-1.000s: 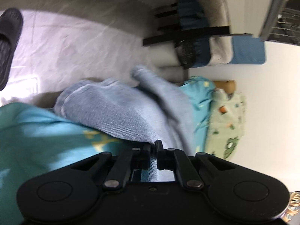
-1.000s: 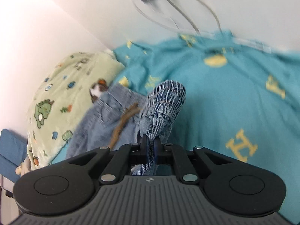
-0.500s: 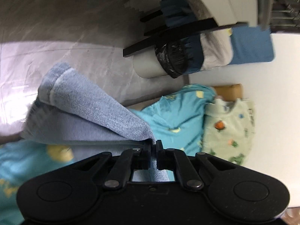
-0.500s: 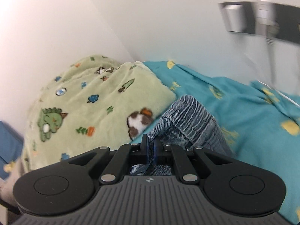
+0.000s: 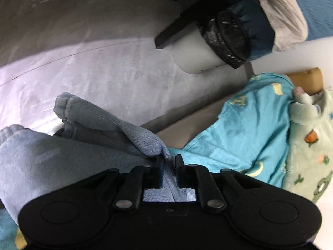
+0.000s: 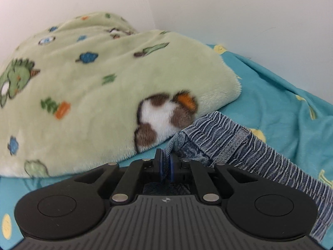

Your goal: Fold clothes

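A pair of light blue denim jeans is held between both grippers. In the left wrist view my left gripper (image 5: 168, 160) is shut on a fold of the jeans' leg (image 5: 100, 123), which drapes to the left over the bed edge. In the right wrist view my right gripper (image 6: 165, 162) is shut on the jeans' elastic waistband (image 6: 218, 137), low over the teal bedsheet (image 6: 270, 95), right beside the green blanket.
A green dinosaur-print fleece blanket (image 6: 83, 79) lies bunched at the bed's head against the white wall (image 6: 229, 4). Beside the bed are a grey floor (image 5: 104, 62), a white bin with a black liner (image 5: 210, 50) and a dark furniture frame (image 5: 187, 20).
My right gripper has carried the waistband toward the green blanket and lowered it near the sheet. My left gripper has swung round with the leg fabric; the floor and bin now fill its view.
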A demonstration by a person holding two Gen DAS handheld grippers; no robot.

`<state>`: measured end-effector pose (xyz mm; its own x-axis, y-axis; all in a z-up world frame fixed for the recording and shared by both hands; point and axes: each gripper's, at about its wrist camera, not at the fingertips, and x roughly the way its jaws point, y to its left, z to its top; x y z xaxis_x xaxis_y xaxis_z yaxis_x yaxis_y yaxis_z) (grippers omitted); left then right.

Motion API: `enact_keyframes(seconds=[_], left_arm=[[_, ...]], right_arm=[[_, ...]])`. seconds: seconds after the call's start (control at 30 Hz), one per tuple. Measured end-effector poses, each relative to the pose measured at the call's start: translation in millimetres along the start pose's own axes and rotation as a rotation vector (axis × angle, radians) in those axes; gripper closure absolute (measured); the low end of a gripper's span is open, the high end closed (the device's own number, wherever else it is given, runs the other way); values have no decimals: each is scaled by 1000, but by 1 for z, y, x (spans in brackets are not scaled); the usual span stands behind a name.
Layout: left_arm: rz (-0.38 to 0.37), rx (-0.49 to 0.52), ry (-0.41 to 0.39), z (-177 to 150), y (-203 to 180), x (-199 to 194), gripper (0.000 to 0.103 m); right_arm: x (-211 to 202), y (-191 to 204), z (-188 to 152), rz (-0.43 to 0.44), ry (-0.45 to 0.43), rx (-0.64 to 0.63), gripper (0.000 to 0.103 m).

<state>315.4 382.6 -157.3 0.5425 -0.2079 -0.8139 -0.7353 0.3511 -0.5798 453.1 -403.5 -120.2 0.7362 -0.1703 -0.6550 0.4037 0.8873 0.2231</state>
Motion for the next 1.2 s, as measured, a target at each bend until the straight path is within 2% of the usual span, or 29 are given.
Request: enact_keyframes(seconds=[0.03,0.07,0.1,0.13,0.17,0.23,0.37,0.5,0.67,0.83,0.93,1.0,1.2], left_arm=[[-19,7,-5,-1,2,-5,90],[-38,16,-11,-3,4,-10,81],[-58,28,-13,-4,6,-17,76],[-89,41,-10,-7,9,-25,65],[-125,53,-6,-10,13,-33,59],[-169,56,-3,-16,26,-50,57],[-227,20,12,-22,67,-84,49],[-291,-131,49,-31,126,-98,46],[-327,-254,130,-42,178,-91,46],[-335,-335,128,-44,195,-73,41],[-336,-399,95,-43,202,-62,40],[-364,-442,86,-39,205,-52,39],[-394,-481,84,-24,207,-17,39]], right_arm=[[-2,1,0,2,-3,-19,97],[-6,2,0,9,-3,-34,93],[-10,2,0,21,-1,-44,86],[-16,2,0,31,0,-49,79],[-23,2,0,43,-1,-51,76],[-41,1,-3,61,-3,-52,64],[-84,-3,-25,63,-4,-73,62],[-133,-14,-59,64,9,-129,62],[-192,-32,-103,60,40,-171,61],[-231,-47,-136,77,62,-131,58],[-238,-49,-149,88,82,-100,54],[-242,-49,-158,94,92,-81,54],[-232,-47,-175,90,135,-7,52]])
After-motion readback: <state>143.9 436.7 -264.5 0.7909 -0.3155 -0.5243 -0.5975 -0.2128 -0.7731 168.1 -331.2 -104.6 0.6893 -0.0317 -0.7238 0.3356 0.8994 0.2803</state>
